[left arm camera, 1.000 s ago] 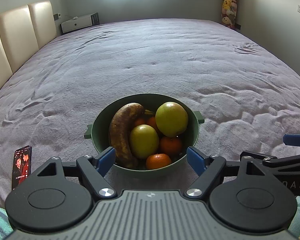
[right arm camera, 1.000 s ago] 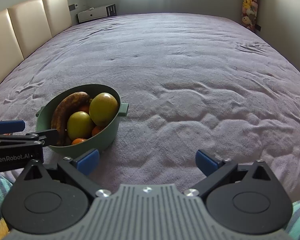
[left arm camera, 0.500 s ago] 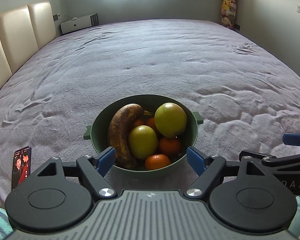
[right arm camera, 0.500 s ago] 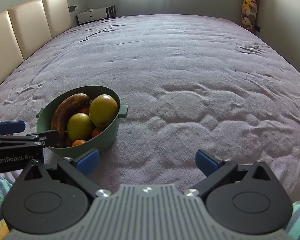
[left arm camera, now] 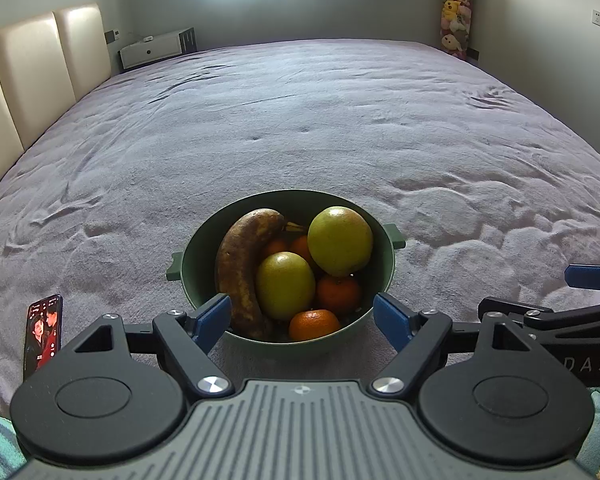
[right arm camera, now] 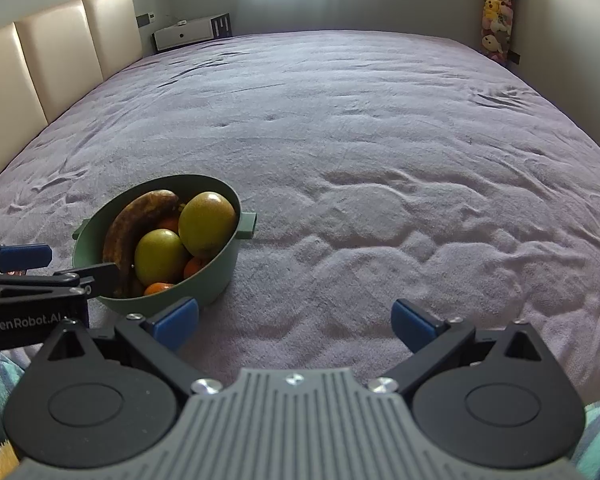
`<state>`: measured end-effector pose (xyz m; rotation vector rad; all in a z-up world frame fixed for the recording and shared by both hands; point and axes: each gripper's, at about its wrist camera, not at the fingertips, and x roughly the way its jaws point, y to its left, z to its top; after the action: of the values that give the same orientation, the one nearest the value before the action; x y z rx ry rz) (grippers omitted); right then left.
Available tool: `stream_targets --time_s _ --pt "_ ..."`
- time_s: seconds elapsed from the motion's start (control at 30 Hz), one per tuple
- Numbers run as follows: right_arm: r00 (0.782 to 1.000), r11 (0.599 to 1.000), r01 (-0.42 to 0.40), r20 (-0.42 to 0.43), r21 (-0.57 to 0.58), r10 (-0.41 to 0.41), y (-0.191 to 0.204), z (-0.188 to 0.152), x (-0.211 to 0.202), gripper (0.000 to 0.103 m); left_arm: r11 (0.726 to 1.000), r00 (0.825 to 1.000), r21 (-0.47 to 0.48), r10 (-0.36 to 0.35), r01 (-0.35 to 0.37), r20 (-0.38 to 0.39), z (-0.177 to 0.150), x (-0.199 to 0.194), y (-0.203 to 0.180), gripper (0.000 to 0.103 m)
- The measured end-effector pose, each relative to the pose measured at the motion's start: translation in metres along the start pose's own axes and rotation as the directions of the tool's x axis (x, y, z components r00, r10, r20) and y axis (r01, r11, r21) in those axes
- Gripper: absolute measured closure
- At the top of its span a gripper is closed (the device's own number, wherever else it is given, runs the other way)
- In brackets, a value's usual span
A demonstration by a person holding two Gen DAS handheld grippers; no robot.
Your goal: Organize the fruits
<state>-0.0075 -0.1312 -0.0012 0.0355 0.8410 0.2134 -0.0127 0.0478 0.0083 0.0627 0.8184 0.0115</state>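
A green bowl point(left arm camera: 384, 256) with two small handles sits on the purple bedspread. It holds a browned banana point(left arm camera: 240, 264), two yellow-green round fruits point(left arm camera: 340, 240) point(left arm camera: 285, 285) and several small oranges point(left arm camera: 314, 324). My left gripper point(left arm camera: 302, 322) is open and empty, its blue pads flanking the bowl's near rim. In the right wrist view the bowl point(right arm camera: 220, 268) is at left, and my right gripper point(right arm camera: 295, 322) is open and empty over bare bedspread to its right.
A phone point(left arm camera: 43, 334) with a lit screen lies on the bed left of the bowl. A cream headboard point(left arm camera: 40, 68) runs along the left. A white low cabinet point(left arm camera: 156, 46) and a hanging stack of plush toys point(left arm camera: 456, 12) stand by the far wall.
Both grippers have drawn back slightly from the bowl; it sits a little farther away in both views. Jaws stayed open.
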Motion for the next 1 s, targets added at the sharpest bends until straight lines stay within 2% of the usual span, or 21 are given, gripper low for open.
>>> stream_targets --time_s 1.0 --pt "1.000 1.000 -0.001 -0.001 0.002 0.001 0.0000 0.0000 0.0002 0.004 1.000 1.000 -0.007 -0.003 0.003 0.002 0.0013 -0.0009 0.0011 0.009"
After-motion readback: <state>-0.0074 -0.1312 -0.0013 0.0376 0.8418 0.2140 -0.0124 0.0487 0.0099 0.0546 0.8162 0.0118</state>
